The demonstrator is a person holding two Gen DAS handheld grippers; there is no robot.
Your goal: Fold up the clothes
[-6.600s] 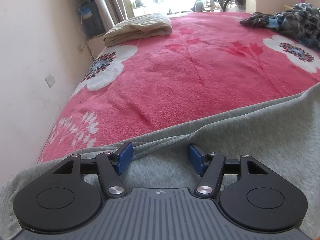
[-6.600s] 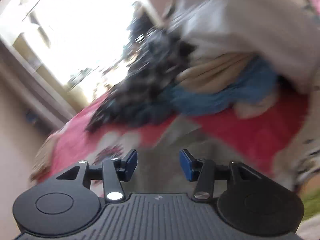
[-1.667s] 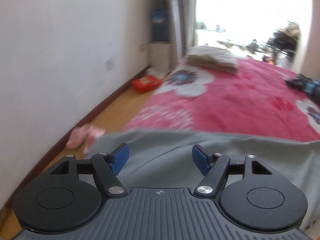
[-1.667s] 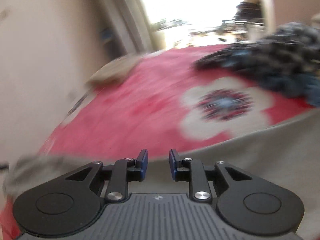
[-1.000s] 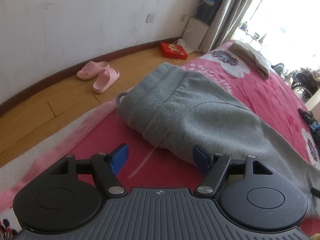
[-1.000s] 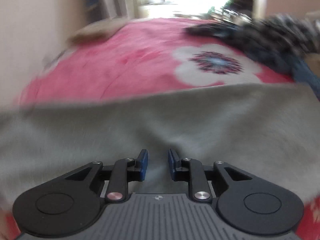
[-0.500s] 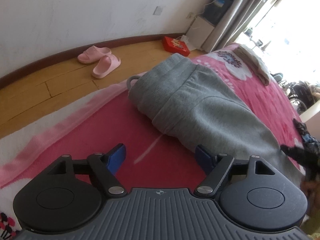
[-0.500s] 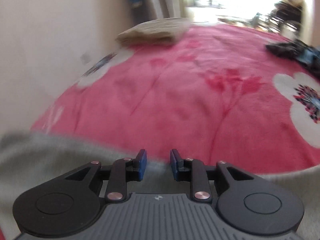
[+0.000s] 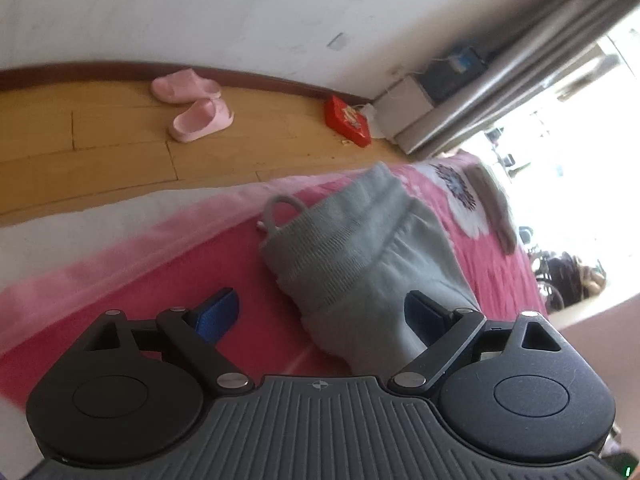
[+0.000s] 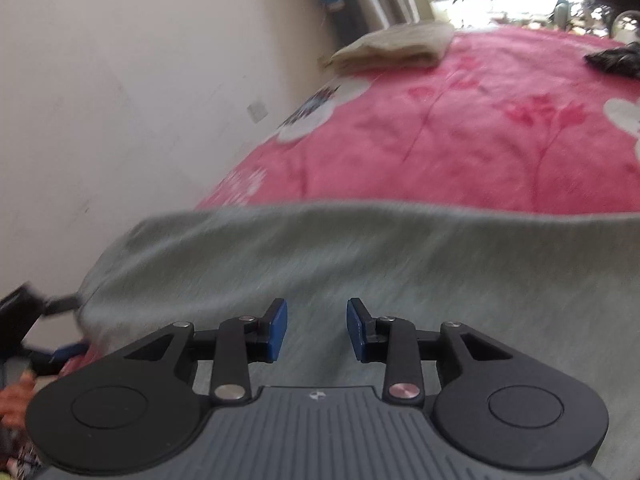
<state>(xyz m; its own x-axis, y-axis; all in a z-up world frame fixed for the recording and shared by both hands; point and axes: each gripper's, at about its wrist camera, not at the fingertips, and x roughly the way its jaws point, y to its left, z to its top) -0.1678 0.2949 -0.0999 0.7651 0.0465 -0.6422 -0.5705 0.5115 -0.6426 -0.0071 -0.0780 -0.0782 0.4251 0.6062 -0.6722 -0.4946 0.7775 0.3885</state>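
Grey sweatpants (image 9: 360,248) lie folded lengthwise on the pink flowered bedspread (image 9: 224,280), ribbed waistband and a drawstring loop (image 9: 280,208) toward the bed's edge. My left gripper (image 9: 320,316) hovers low over that waistband end with its jaws opening wide. The cloth's edge runs in front of the right pad, and neither pad presses on it. In the right wrist view the grey sweatpants (image 10: 360,248) fill the lower half. My right gripper (image 10: 317,330) is just above them, jaws opening, with nothing pinched. The left gripper's blue pad and a hand (image 10: 16,396) show blurred at the left edge.
Beyond the bed's edge is wooden floor (image 9: 100,148) with pink slippers (image 9: 192,108) and a red box (image 9: 348,120) by the wall. A folded beige cloth (image 10: 396,48) lies at the far end of the bed. Dark clothes (image 10: 612,58) lie at the far right.
The left gripper's jaws spread wider while it rolled and dropped closer to the waistband end. The right gripper swept left across the sweatpants and its jaws parted a little.
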